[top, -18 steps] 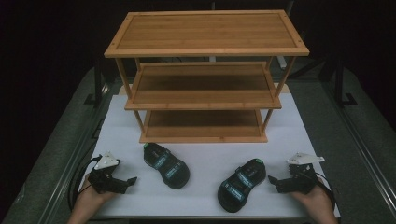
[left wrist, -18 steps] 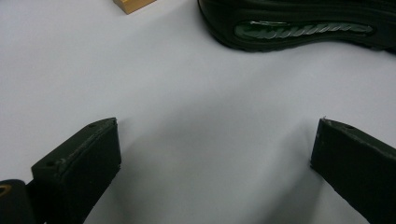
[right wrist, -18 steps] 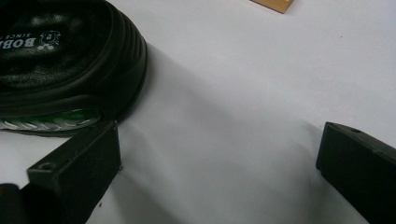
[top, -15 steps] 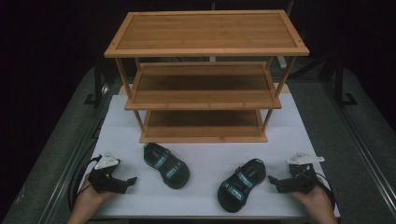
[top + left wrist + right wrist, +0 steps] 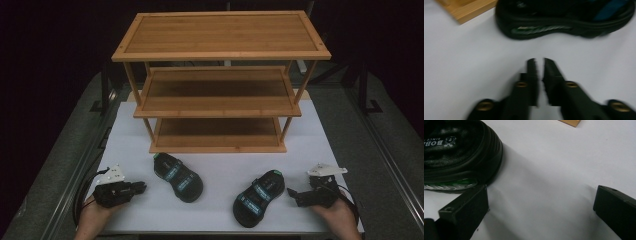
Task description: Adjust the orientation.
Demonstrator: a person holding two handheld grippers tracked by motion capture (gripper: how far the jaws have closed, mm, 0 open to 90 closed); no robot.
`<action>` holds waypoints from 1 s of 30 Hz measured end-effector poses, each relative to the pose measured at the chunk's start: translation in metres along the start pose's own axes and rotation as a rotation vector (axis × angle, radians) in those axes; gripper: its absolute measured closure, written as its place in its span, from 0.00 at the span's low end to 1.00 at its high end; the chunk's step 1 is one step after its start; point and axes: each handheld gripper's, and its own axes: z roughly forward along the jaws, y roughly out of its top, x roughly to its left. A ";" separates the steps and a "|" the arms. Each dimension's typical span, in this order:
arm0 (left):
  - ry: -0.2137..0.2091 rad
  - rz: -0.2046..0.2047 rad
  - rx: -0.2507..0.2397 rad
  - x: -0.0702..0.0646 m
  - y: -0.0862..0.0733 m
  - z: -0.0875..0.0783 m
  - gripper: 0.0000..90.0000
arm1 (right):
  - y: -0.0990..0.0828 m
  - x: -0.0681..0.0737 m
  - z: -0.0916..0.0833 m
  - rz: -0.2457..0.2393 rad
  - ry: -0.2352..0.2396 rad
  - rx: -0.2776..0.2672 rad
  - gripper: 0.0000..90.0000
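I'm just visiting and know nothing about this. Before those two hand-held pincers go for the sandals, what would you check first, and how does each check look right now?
1. Both sandals sit flat on the white table, left sandal and right sandal: ok.
2. Right gripper open wide enough to take a sandal edge: ok, jaws spread apart.
3. Left gripper open: not ok, its jaws are nearly together.
4. Neither gripper holds anything yet: ok.
5. Shelves of the wooden rack free for sandals: ok.
6. Right gripper touching its sandal's sole: cannot tell; one jaw sits right beside it.
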 end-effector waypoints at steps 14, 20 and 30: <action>-0.137 0.093 -0.014 -0.036 0.022 0.020 1.00 | 0.000 0.000 0.000 0.000 0.001 0.000 0.00; -0.157 0.139 -0.003 -0.046 0.027 0.038 1.00 | 0.000 0.000 0.000 0.000 0.000 0.000 0.00; -0.146 0.175 0.006 -0.054 0.035 0.057 1.00 | 0.000 0.000 0.000 0.000 0.000 0.000 0.00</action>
